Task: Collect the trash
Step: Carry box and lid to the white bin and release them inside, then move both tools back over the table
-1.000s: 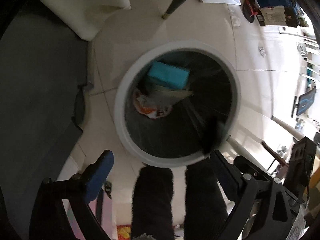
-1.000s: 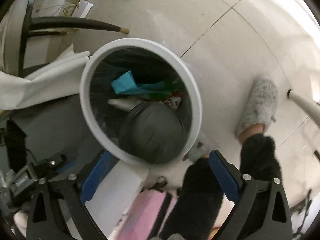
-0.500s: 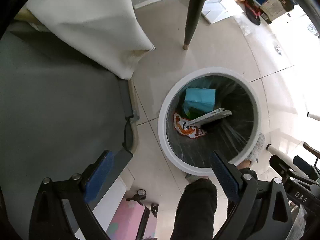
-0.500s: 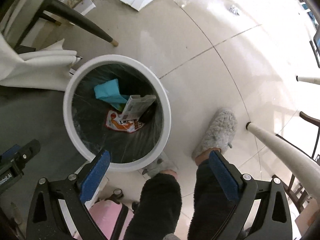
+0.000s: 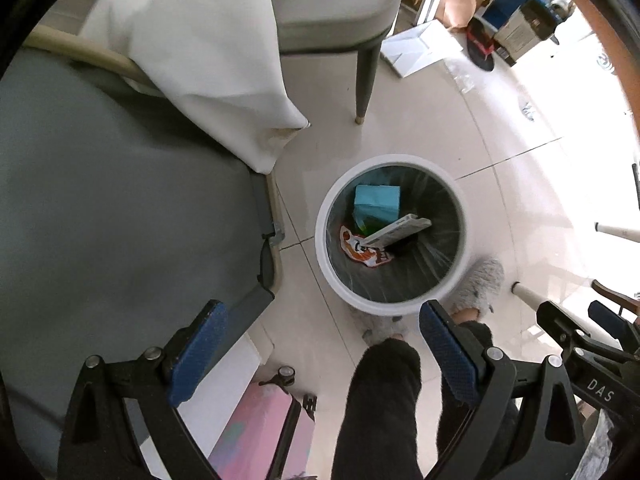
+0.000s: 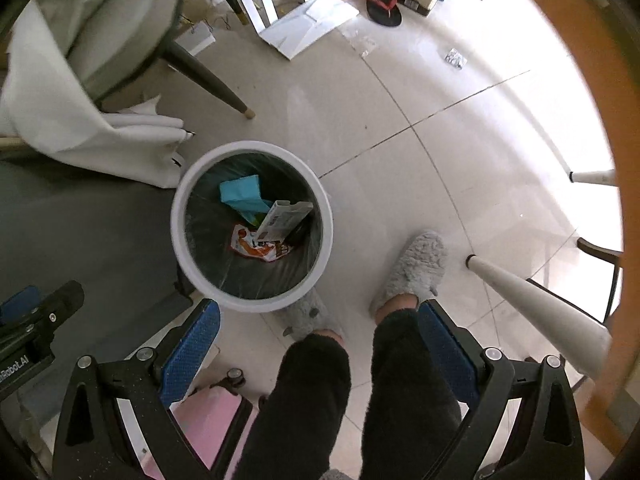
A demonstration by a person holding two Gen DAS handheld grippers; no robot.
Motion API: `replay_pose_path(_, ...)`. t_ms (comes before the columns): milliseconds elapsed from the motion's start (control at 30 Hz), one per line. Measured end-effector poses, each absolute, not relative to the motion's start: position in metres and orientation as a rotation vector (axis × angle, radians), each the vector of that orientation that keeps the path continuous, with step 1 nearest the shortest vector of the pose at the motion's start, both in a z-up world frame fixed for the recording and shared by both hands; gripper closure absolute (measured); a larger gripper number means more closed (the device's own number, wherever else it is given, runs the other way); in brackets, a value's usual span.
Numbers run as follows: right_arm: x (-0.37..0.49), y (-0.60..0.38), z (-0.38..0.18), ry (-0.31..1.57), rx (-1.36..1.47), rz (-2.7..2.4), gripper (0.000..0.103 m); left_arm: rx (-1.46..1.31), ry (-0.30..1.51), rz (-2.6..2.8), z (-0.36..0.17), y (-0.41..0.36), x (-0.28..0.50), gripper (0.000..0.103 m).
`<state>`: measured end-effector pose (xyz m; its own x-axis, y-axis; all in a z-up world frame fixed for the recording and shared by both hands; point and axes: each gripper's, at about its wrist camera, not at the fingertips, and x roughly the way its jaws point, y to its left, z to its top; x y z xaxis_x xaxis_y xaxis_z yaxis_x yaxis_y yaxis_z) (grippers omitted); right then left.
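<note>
Trash lying at the bottom of a white round bin (image 5: 390,304) lined with a dark bag: a teal packet (image 5: 377,202), a flat grey-white box (image 5: 400,231) leaning across it, an orange-and-white wrapper (image 5: 362,250) underneath. Bin standing on the pale tiled floor (image 6: 400,184), just beside the corner of a grey tabletop (image 5: 120,220) with a white cloth (image 5: 208,56) hanging over it. Left gripper (image 5: 320,350) and right gripper (image 6: 318,346) both pointing straight down over the bin, jaws standing wide apart and holding nothing. Grey fluffy slippers (image 6: 412,272) standing just beside the bin.
</note>
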<state>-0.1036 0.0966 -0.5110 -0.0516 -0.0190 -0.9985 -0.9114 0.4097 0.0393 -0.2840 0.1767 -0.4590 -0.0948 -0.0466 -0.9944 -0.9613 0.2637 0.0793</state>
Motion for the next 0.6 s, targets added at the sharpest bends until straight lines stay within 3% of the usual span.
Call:
replay_pose_path(333, -0.111, 0.078, -0.356, 1.427, -0.829, 1.008, 0.003, -0.977, 1.34, 1.089, -0.3, 0.162, -0.283, 0.005)
replay_pose_path(600, -0.026, 0.056, -0.214, 1.442, -0.586, 0.964, 0.003, -0.739, 1.196, 1.026, -0.158, 0.164, -0.183, 0.005)
